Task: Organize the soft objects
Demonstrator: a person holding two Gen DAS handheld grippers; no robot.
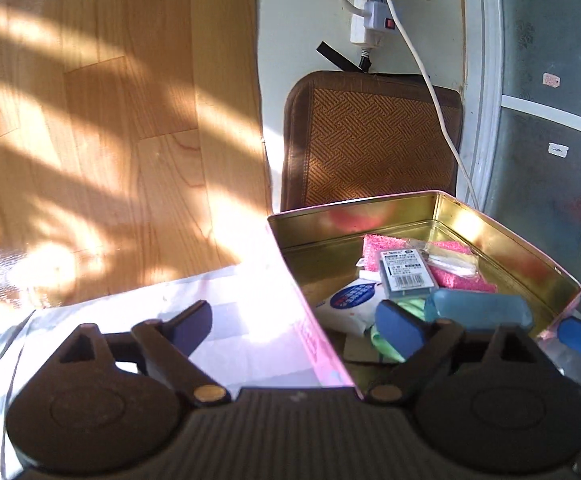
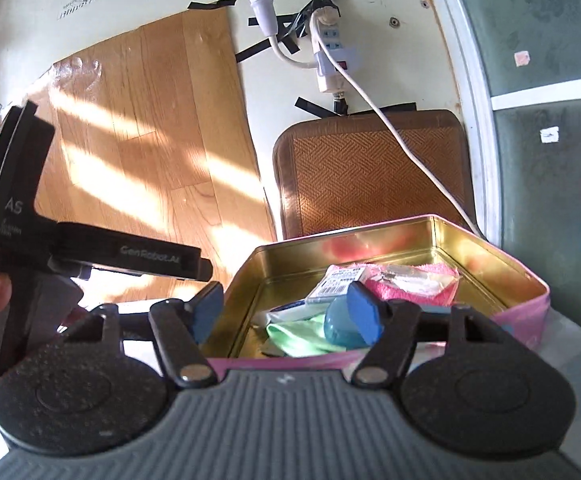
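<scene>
Pink cloth (image 2: pixel 436 282) lies in the tin (image 2: pixel 490 264) beyond both spread tongs (image 2: pixel 286 312).

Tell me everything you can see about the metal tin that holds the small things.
The tin is a shallow, rectangular, open box, with no lid on it. Its inside is shiny gold metal; its outside is pink. It stands level before a woven brown mat. Inside lie a pink cloth, a green cloth, a blue oblong piece, a barcoded packet and a white packet. Both open grippers straddle its near rim.
</scene>
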